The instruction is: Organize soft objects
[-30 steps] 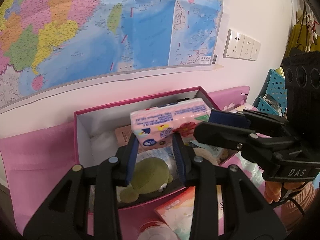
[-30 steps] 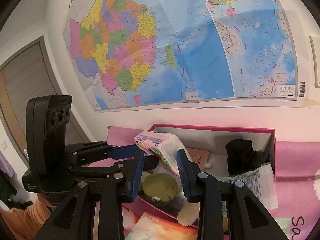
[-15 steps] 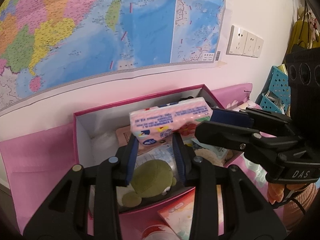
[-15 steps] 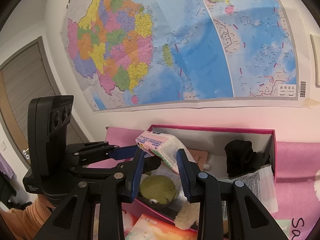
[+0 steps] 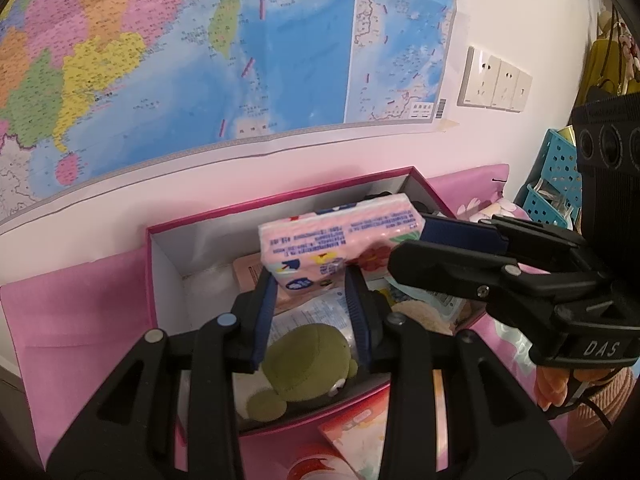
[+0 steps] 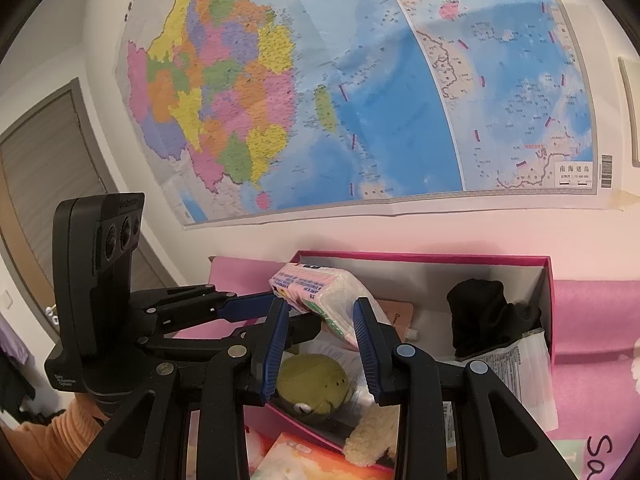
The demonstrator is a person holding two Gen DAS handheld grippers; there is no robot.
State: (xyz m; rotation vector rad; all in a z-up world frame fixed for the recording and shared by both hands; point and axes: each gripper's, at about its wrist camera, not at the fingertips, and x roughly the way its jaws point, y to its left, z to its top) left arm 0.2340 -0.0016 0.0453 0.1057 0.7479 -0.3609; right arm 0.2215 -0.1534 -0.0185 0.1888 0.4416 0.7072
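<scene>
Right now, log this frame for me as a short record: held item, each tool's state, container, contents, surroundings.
held item: pink tissue pack, tilted, in the air above the box
left tool: shut on one end of the pack
right tool: shut on the other end
container: open pink box against the wall, no lid on it
contents: green plush toy, black cloth, printed plastic packets, beige fluffy item
surroundings: wall map, wall sockets, blue baskets
</scene>
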